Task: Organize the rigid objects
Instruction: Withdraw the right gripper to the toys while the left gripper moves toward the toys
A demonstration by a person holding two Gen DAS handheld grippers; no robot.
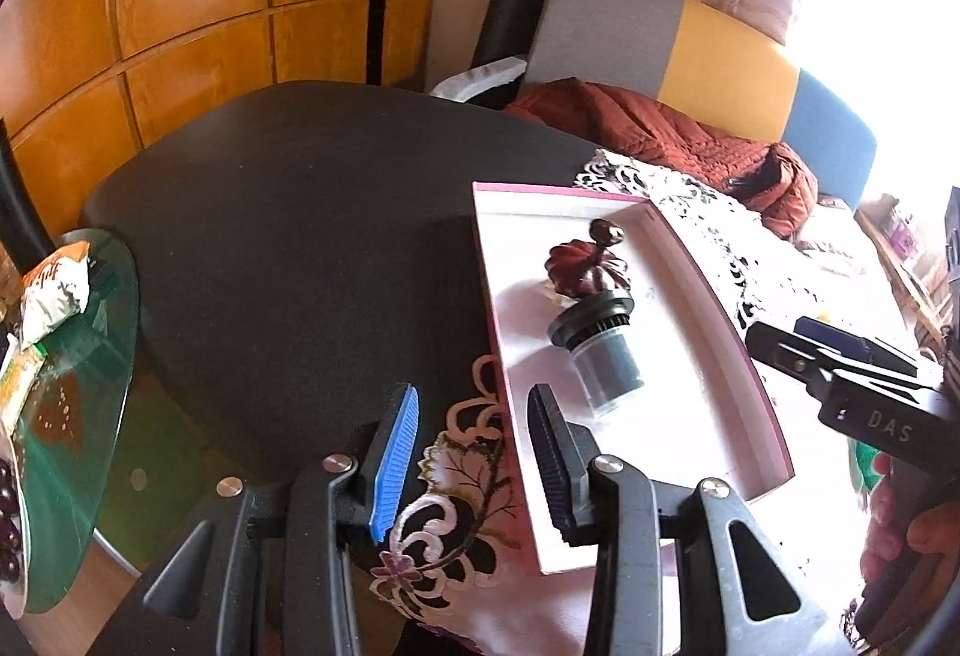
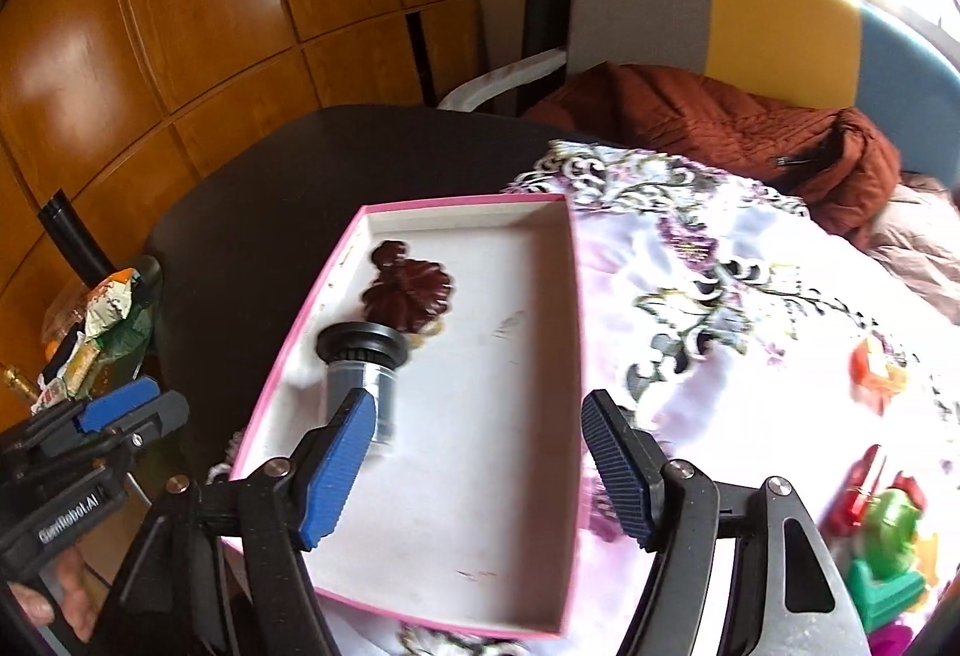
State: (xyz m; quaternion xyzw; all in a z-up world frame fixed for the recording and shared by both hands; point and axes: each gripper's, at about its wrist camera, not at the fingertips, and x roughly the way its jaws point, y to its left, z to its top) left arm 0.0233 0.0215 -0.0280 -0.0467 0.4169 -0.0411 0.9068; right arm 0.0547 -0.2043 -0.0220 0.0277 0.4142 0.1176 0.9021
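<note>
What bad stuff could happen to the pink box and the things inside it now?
1. The left gripper straddles the pink box's wall; lifting or twisting it could tip the box.
2. The grey cylinder with the black cap lies on its side, so it may roll into the dark red carved piece.
3. The box sits on an embroidered cloth that could slide, and colourful toys lie near the open right gripper, which might knock them.
</note>
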